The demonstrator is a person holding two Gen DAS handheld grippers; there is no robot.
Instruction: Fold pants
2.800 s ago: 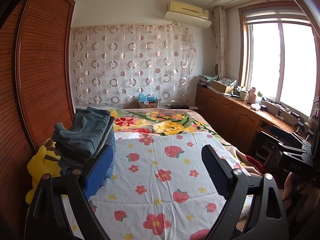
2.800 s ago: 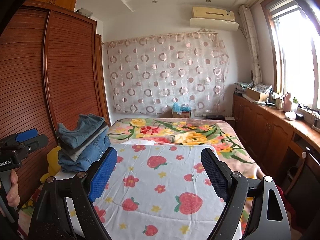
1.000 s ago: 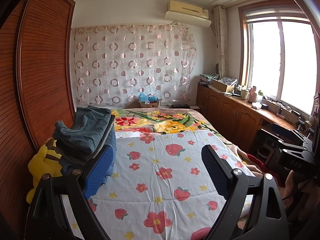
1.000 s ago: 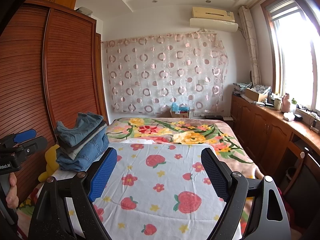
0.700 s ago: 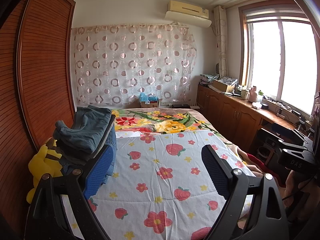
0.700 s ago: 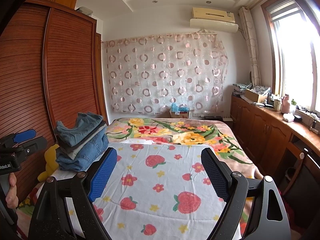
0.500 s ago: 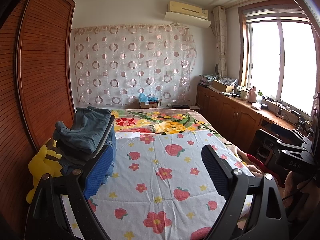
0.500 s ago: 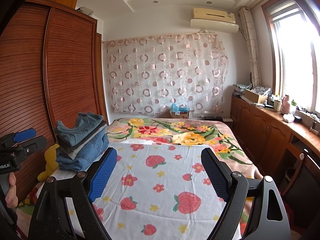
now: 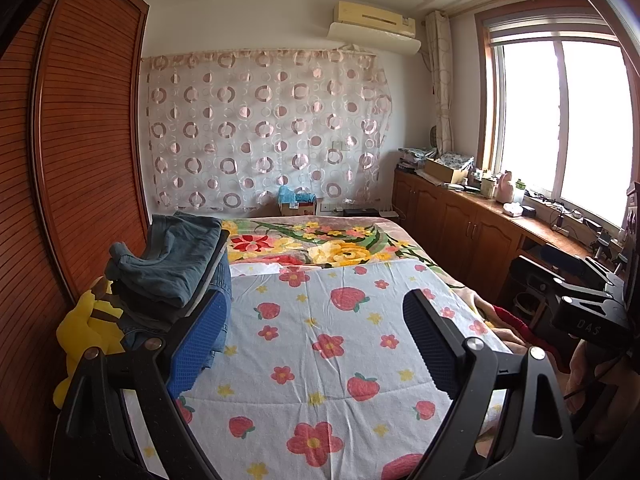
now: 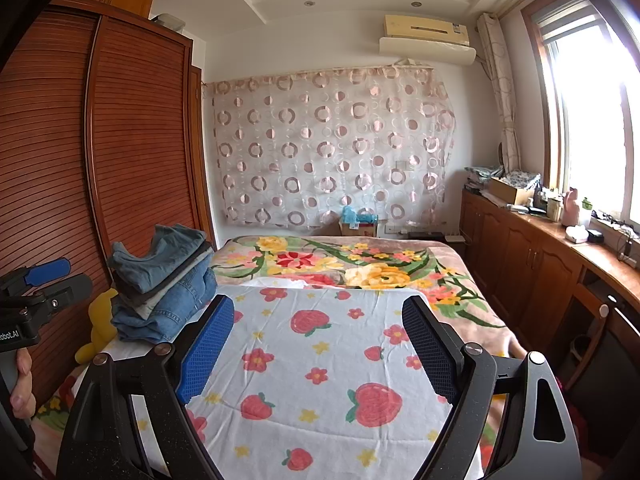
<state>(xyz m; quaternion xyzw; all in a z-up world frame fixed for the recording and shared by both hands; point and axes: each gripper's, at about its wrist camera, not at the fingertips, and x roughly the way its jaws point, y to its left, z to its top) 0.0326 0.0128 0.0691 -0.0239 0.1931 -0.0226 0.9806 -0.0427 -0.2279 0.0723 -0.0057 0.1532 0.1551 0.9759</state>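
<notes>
Denim and grey pants sit folded in a stack point(image 9: 168, 272) at the bed's left edge beside the yellow plush toy point(image 9: 86, 326), just where they lay 2.8 seconds ago. I hold my left gripper point(image 9: 316, 336) and right gripper point(image 10: 318, 344) above the strawberry-print quilt point(image 9: 320, 344), both with jaws spread wide and holding nothing. Nothing has shifted beyond slight camera sway.

Daylight floods in from the window point(image 9: 560, 128) on the right, blown out to white glare in both views. The bed point(image 10: 320, 344) is evenly lit and sharp, shadows soft. Fisheye distortion bends the wardrobe point(image 10: 100, 152) and darkens the corners.
</notes>
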